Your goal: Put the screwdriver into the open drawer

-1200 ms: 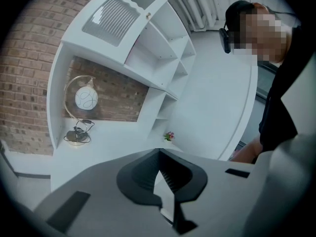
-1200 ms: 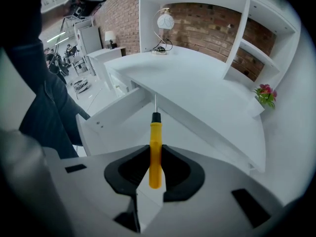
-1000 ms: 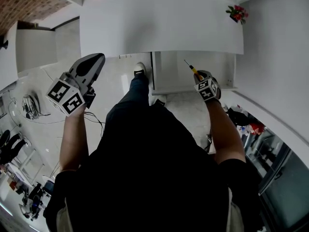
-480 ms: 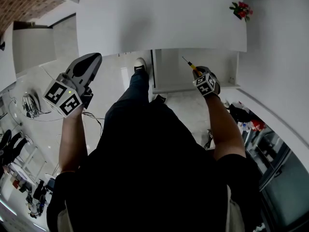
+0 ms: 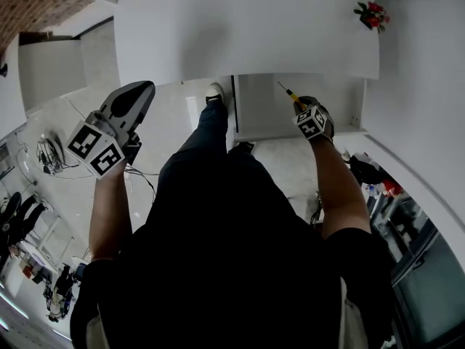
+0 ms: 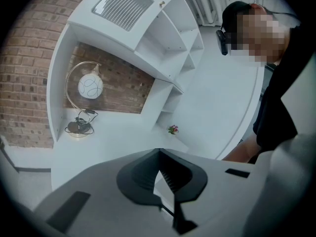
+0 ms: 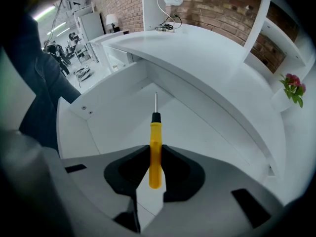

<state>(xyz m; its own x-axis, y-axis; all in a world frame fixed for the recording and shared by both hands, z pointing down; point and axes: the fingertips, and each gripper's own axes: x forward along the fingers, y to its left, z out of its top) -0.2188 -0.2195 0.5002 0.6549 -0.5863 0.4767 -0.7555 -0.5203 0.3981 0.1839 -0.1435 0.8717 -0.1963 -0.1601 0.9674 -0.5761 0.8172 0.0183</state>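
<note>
Right claw [image 5: 299, 110] has edged slightly forward over the open drawer [image 5: 265, 111] since the earlier frame; left claw [image 5: 139, 91] has barely shifted. We see the right claw clamped on the yellow handle of the screwdriver [image 7: 155, 132]. Its black collar and metal shaft stick out ahead, pointing over the drawer's white inside. We note the screwdriver is held above the drawer, not lying in it. Left claw is closed at the tips with nothing between them, raised off to the left over the floor [image 5: 167, 122]. White bench [image 5: 247, 35] overhangs the drawer, with flowers [image 5: 370, 14] at its far right corner.
</note>
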